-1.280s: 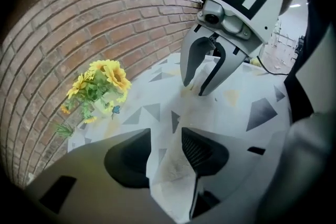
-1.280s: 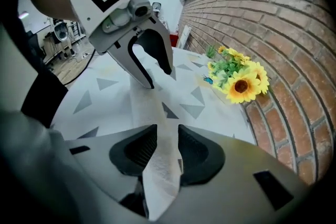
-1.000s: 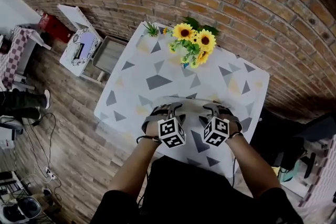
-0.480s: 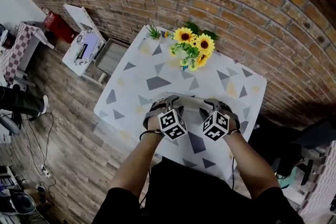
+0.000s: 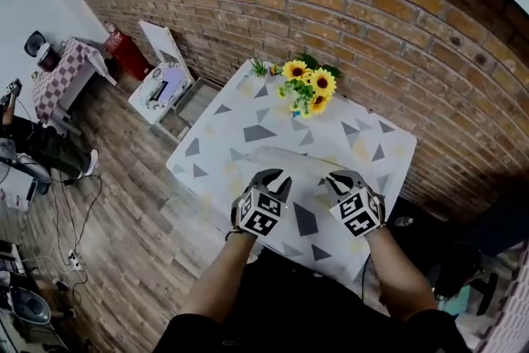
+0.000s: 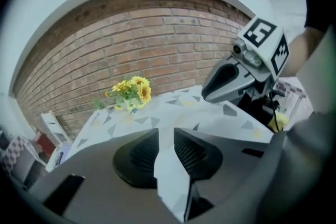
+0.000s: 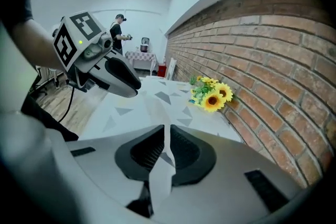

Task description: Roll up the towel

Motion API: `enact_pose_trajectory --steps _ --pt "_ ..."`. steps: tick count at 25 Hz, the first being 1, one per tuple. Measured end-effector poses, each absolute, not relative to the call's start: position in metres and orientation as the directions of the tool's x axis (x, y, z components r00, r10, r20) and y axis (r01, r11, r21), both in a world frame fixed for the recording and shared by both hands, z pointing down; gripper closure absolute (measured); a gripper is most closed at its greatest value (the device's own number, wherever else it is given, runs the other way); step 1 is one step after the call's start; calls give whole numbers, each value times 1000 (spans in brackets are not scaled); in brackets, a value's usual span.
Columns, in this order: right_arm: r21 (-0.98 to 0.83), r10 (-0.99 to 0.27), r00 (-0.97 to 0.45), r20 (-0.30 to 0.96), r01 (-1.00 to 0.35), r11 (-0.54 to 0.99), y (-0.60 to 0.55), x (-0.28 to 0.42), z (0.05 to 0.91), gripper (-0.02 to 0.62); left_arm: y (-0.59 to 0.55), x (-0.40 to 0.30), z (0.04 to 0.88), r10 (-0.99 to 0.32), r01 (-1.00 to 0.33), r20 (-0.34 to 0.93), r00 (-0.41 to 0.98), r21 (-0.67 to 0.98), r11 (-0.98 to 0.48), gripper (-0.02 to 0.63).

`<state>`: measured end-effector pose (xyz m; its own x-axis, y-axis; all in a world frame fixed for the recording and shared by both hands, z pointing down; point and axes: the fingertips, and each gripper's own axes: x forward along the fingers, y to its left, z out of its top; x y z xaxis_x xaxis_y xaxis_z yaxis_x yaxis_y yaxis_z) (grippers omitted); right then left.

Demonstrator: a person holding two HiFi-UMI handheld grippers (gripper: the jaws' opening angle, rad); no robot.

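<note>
The towel (image 5: 291,162) is pale with grey triangles, like the tabletop (image 5: 216,146) it lies on. Its near edge is lifted off the table. My left gripper (image 5: 278,177) holds that edge at the left; in the left gripper view the jaws (image 6: 166,136) are closing, with a fold of towel (image 6: 172,183) pinched between them. My right gripper (image 5: 338,178) holds the edge at the right; its jaws (image 7: 167,140) are closing too, on a strip of towel (image 7: 159,182). Each gripper shows in the other's view: the right gripper (image 6: 229,79), the left gripper (image 7: 118,79).
A bunch of sunflowers (image 5: 308,86) stands at the table's far edge, against the brick wall (image 5: 397,37). White furniture (image 5: 161,81) and a red object (image 5: 128,54) stand on the wooden floor at the left. A person (image 5: 40,149) is at the far left.
Both grippers have risen off the tabletop together, their jaws have narrowed onto the towel's near edge, and that edge has come up with them.
</note>
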<state>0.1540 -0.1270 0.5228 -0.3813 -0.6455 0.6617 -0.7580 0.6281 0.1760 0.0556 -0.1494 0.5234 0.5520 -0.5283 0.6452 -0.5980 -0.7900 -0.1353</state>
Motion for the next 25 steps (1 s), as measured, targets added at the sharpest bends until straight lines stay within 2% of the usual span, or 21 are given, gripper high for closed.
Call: enact_pose_trajectory --steps 3,5,7,13,22,25 --pt "133 -656 -410 634 -778 614 -108 157 515 575 -129 55 500 -544 -668 575 611 5 -744 529" --pt "97 -664 -431 611 -792 603 -101 157 510 578 -122 52 481 -550 -688 515 658 114 -717 540" --pt "71 -674 -448 587 -801 594 -98 156 504 578 -120 44 463 -568 -695 468 677 153 -703 545" --pt "44 -706 -450 547 -826 562 -82 150 499 578 -111 15 447 -611 -682 449 652 -6 -732 565" --pt "35 -772 -399 494 -878 477 -91 85 469 578 -131 -58 434 -625 -689 394 674 27 -725 578" --pt "101 -806 -352 477 -888 448 -98 53 450 580 -141 -85 420 -623 -677 361 694 35 -735 578"
